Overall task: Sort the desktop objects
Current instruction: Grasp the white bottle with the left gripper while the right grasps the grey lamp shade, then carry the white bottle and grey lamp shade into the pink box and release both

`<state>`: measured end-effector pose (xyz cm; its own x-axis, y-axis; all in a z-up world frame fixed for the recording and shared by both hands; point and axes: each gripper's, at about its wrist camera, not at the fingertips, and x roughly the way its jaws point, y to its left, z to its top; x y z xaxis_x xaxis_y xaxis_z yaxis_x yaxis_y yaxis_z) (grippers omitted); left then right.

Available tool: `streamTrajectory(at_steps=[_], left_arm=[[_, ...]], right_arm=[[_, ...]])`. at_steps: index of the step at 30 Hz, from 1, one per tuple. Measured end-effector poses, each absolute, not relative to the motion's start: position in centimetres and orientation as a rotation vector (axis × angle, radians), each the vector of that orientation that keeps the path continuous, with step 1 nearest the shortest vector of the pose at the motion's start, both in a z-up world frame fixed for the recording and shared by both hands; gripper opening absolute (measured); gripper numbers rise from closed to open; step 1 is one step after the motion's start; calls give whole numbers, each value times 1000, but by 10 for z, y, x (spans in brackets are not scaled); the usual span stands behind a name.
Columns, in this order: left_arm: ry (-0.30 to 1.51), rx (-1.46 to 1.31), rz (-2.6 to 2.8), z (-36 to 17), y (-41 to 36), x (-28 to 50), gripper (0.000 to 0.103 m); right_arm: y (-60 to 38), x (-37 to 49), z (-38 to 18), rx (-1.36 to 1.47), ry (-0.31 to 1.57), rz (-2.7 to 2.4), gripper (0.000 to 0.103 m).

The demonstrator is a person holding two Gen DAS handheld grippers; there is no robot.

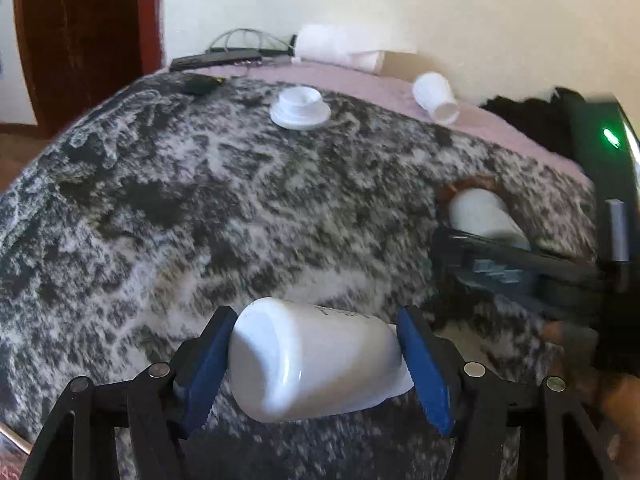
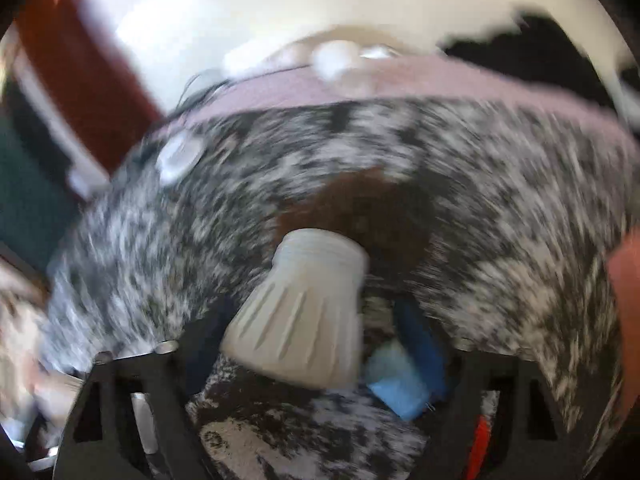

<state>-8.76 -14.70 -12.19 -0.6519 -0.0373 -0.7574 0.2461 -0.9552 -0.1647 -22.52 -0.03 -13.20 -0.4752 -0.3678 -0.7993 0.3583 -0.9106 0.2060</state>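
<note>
The left gripper (image 1: 320, 364) clenches a white bottle (image 1: 312, 360) lying sideways between its blue pads, while the right gripper (image 2: 320, 340) grasps a ribbed white cap (image 2: 304, 320) above the speckled cloth (image 1: 240, 208).

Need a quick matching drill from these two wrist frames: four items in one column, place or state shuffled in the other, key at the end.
Items:
1. white bottle
2. ribbed white cap
3. white lid
4. paper cup

States:
A. lying on its side on the pink cloth
B. between the right gripper fingers
C. flat on the speckled cloth, far side
D. sideways between the left gripper pads

Pairs: 1-D, 2-B, 3-C, 4-A
</note>
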Motion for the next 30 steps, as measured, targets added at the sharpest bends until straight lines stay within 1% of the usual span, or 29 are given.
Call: streamTrajectory(at_steps=[2, 5, 9, 12, 14, 16, 19, 23, 25, 28, 30], left_arm=[[405, 1243, -2703, -129, -151, -88, 69], [459, 1222, -2723, -123, -157, -85, 69], [475, 1153, -2790, -97, -147, -78, 69], [469, 1075, -2883, -65, -121, -66, 69], [439, 1044, -2951, -47, -95, -58, 69], [407, 1010, -3018, -29, -69, -50, 69], [329, 986, -3120, -7, -19, -42, 69], [161, 956, -3245, 16, 61, -42, 69], [85, 941, -3298, 24, 99, -46, 69], [38, 953, -3344, 25, 139, -58, 69], [25, 1002, -3350, 15, 159, -67, 69]], right_arm=[[-3, -217, -123, 1288, -50, -2352, 62], [-7, -204, -110, 1276, -102, -2300, 62], [20, -172, -50, 1149, -307, -2288, 62], [51, -133, -4, 1032, -320, -2388, 62], [73, -108, 23, 960, -318, -2457, 62], [99, -87, 37, 928, -323, -2529, 63], [147, -60, 46, 925, -340, -2640, 63], [211, -36, 50, 927, -397, -2778, 63], [242, -25, 54, 896, -417, -2877, 63], [284, -8, 63, 810, -430, -3047, 63], [308, -2, 68, 766, -434, -3130, 63]])
